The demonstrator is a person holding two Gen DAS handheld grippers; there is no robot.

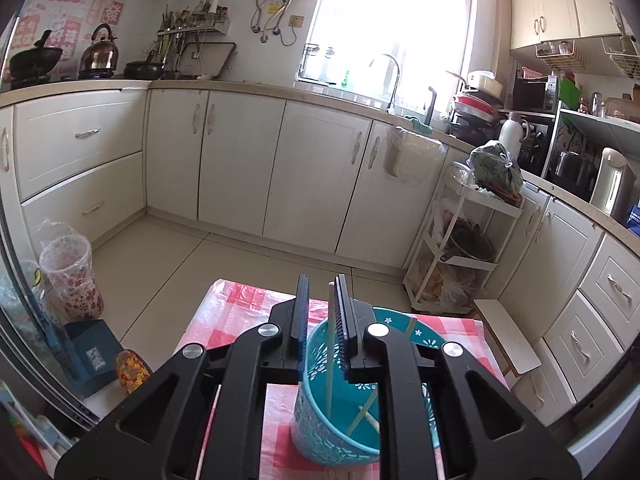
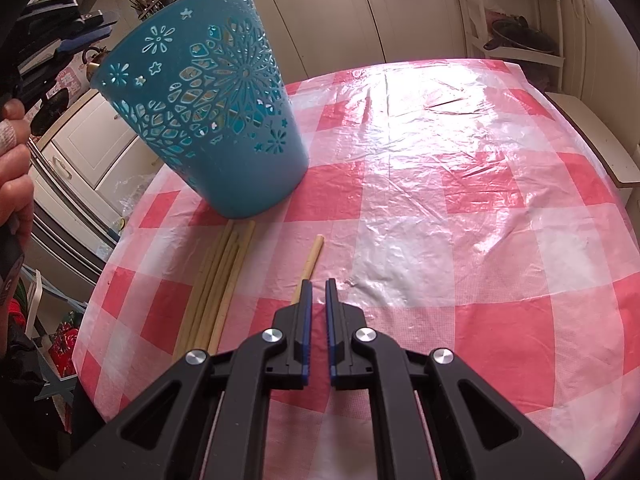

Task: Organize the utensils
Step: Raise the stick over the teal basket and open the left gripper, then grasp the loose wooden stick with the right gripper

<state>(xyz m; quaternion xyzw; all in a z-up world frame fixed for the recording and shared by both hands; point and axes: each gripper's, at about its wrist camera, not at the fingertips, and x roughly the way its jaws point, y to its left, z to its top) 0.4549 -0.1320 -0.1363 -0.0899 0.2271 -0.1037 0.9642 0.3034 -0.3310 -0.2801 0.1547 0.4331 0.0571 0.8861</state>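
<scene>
A teal cut-out utensil holder (image 2: 208, 116) stands on the red-checked table (image 2: 440, 200). In the left wrist view my left gripper (image 1: 323, 286) hovers over the holder (image 1: 320, 432), jaws open; a pale chopstick (image 1: 330, 340) stands in the gap, leaning against the right finger, its tip down in the holder. Other chopsticks (image 1: 366, 414) lie inside. My right gripper (image 2: 318, 284) is low over the table, jaws slightly apart and empty, just right of a single chopstick (image 2: 311, 260). A bundle of several chopsticks (image 2: 218, 288) lies to its left.
The table's far edge drops to the tiled kitchen floor (image 1: 160, 264). White cabinets (image 1: 240, 160) line the walls, with a white rack cart (image 1: 460, 248) at right. A hand (image 2: 14, 168) holds the left gripper at the table's left.
</scene>
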